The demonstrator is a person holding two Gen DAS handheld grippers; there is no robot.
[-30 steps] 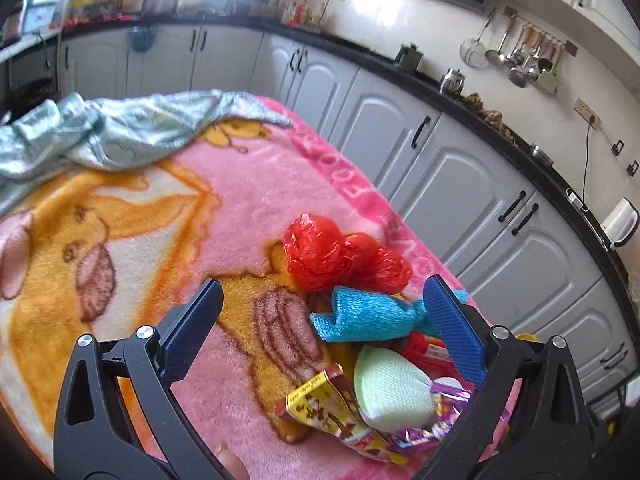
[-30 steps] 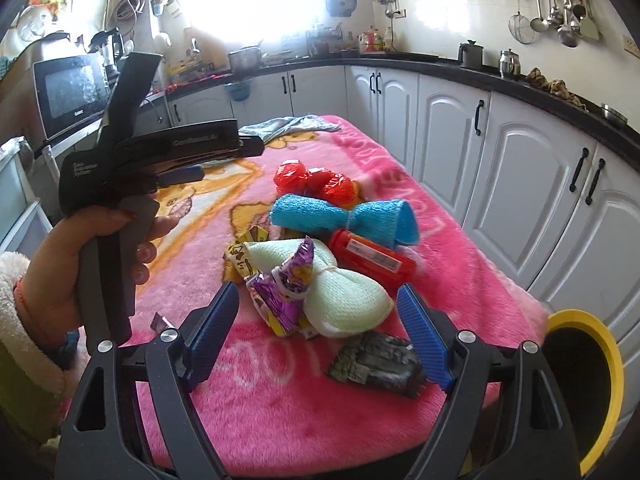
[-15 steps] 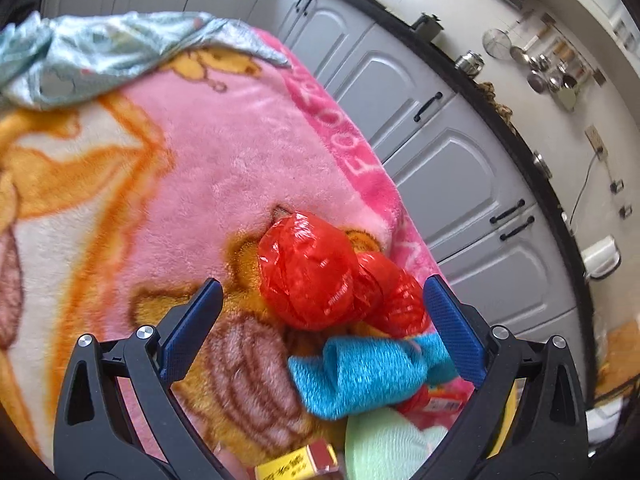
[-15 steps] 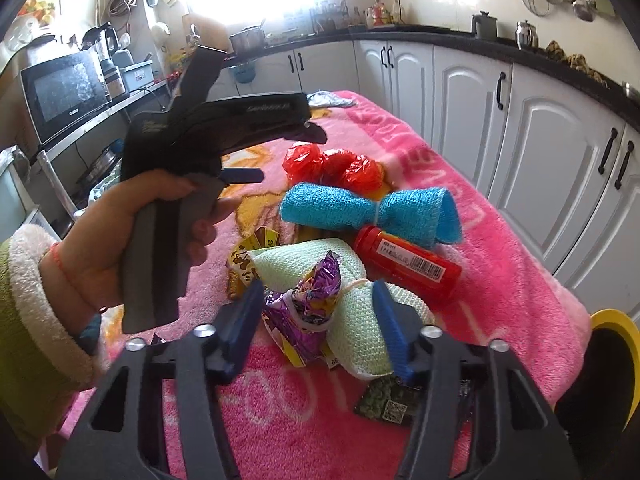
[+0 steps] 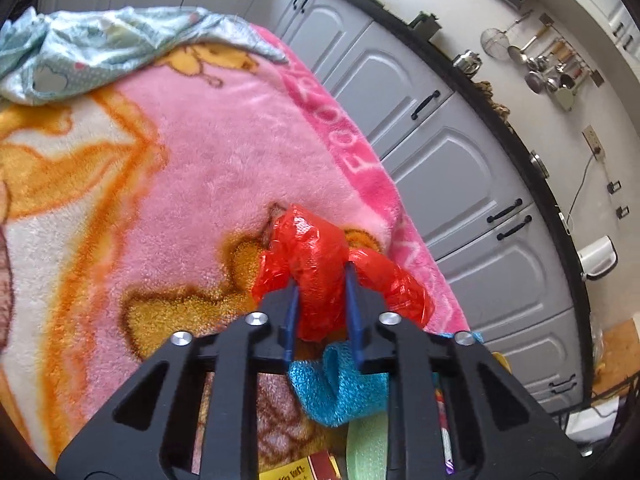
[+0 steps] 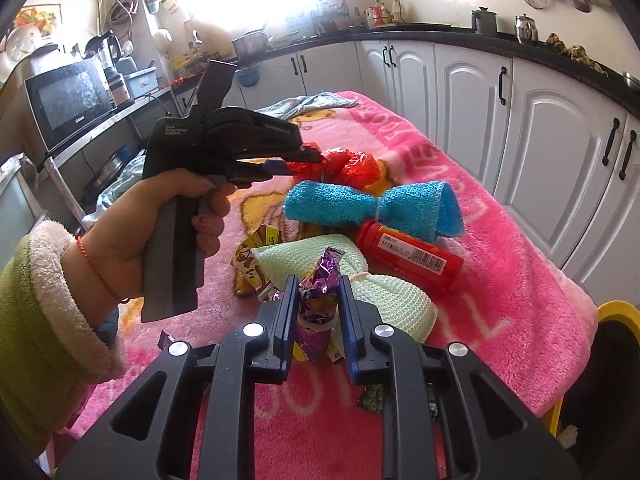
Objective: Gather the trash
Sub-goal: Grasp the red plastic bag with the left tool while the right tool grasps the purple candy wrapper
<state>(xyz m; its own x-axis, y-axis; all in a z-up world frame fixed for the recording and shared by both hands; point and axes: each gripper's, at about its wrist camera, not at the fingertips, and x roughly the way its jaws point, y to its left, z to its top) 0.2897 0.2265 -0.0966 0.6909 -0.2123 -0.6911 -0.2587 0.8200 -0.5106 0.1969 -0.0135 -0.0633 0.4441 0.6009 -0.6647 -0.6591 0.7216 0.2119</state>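
While its jaws have just been closing, the left gripper [image 5: 320, 300] pinches the red plastic bag [image 5: 320, 268] on the blanket-covered tabletop [image 5: 192, 168]; the right gripper [image 6: 318, 316] clamps an upright purple wrapper [image 6: 320, 292].

Glossy plastic bag [image 5: 316, 256], fuzzy blanket [image 5: 208, 152]

left gripper [image 5: 320, 300]: tilted downward, jaws just closed, pads pinching a red plastic bag [image 5: 316, 264] | right gripper [image 6: 318, 312]: tilted downward, jaws just closed on a purple wrapper [image 6: 320, 292] | left hand [image 6: 160, 232]: wrapped around its handle
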